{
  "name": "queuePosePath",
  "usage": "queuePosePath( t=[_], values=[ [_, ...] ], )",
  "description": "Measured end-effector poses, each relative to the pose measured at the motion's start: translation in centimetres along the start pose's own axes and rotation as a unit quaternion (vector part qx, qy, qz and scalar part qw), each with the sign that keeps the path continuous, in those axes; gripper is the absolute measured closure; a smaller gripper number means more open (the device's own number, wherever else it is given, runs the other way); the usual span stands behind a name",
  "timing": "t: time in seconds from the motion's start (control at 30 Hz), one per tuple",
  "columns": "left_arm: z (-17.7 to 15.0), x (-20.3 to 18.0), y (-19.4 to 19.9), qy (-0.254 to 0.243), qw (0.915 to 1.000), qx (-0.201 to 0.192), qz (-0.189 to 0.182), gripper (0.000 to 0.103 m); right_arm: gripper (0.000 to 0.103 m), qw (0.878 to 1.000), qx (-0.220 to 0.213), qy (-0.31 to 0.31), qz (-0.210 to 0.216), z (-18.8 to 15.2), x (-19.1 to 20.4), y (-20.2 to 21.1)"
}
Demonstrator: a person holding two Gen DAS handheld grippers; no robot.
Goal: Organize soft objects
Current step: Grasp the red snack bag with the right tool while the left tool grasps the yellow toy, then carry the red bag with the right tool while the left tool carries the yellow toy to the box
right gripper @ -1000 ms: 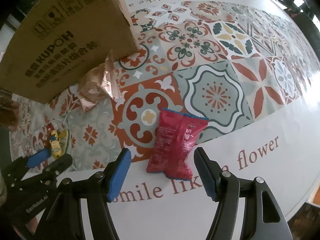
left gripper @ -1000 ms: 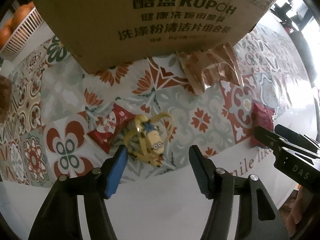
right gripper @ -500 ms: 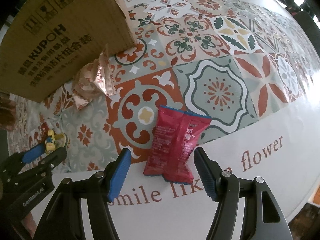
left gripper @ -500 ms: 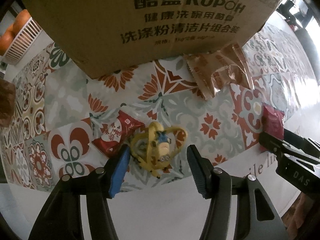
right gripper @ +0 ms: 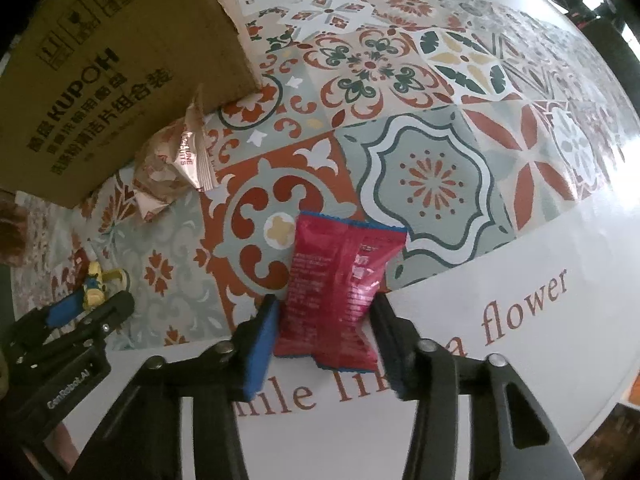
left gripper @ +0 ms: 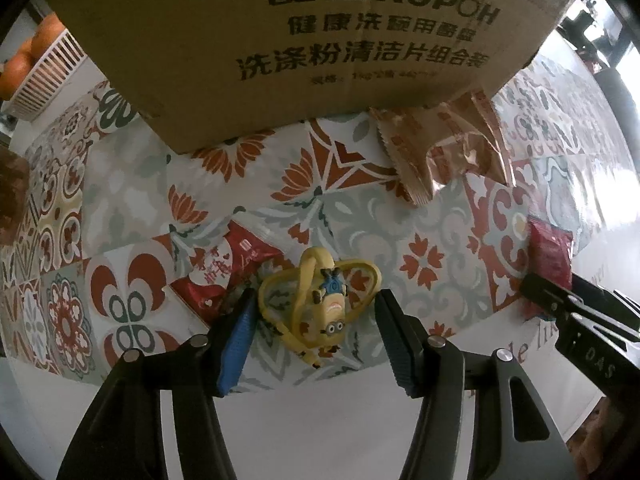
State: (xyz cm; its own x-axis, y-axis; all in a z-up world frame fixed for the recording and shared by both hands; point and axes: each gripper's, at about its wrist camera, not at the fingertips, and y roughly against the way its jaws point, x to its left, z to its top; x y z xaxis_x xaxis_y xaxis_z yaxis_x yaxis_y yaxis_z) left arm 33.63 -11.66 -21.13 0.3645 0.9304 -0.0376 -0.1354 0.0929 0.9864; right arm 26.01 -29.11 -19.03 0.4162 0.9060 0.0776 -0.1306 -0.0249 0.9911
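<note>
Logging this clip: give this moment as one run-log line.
left gripper: open, straddling minion toy | right gripper: closing on red snack packet | cardboard box: behind

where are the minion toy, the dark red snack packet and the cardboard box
minion toy [left gripper: 334, 306]: left wrist view, on the figure's yellow body.
dark red snack packet [right gripper: 336, 280]: right wrist view, middle of the wrapper.
cardboard box [left gripper: 280, 40]: left wrist view, on its printed side.

minion toy [left gripper: 326, 310]: yellow, looped straps, flat before me | crimson snack packet [right gripper: 336, 292]: flat by my right | red heart packet [left gripper: 224, 268]: beside toy
</note>
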Motion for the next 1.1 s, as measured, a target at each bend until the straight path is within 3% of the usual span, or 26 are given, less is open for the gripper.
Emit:
queuePosePath(
  t=[0.37, 0.7, 0.77, 0.8, 1.1],
  values=[
    [-2.4, -0.5, 2.3, 0.0, 0.9997, -0.012, -0.02, 0.046, 0.06, 1.0, -0.012, 0.002, 0.024, -0.4, -0.4, 1.6],
    [-4.2, -0.4, 6.5, 0.008, 0.9981, -0.05, -0.035, 0.046, 0.061, 0.997, -0.06, 0.022, 0.039, -0.2, -0.1, 5.3],
    [-4.7, -0.4, 7.4, 0.01, 0.9973, -0.06, -0.041, 0.053, 0.061, 0.996, -0.074, 0.027, 0.042, -0.1, 0.0, 6.3],
    [-4.8, -0.4, 7.8, 0.011, 0.9969, -0.064, -0.043, 0.065, 0.061, 0.996, -0.079, 0.029, 0.042, -0.5, 0.7, 7.0],
    [-4.4, 0.0, 10.5, 0.016, 0.994, -0.089, -0.062, 0.066, 0.061, 0.991, -0.112, 0.041, 0.058, -1.1, 2.3, 10.4]
  ],
)
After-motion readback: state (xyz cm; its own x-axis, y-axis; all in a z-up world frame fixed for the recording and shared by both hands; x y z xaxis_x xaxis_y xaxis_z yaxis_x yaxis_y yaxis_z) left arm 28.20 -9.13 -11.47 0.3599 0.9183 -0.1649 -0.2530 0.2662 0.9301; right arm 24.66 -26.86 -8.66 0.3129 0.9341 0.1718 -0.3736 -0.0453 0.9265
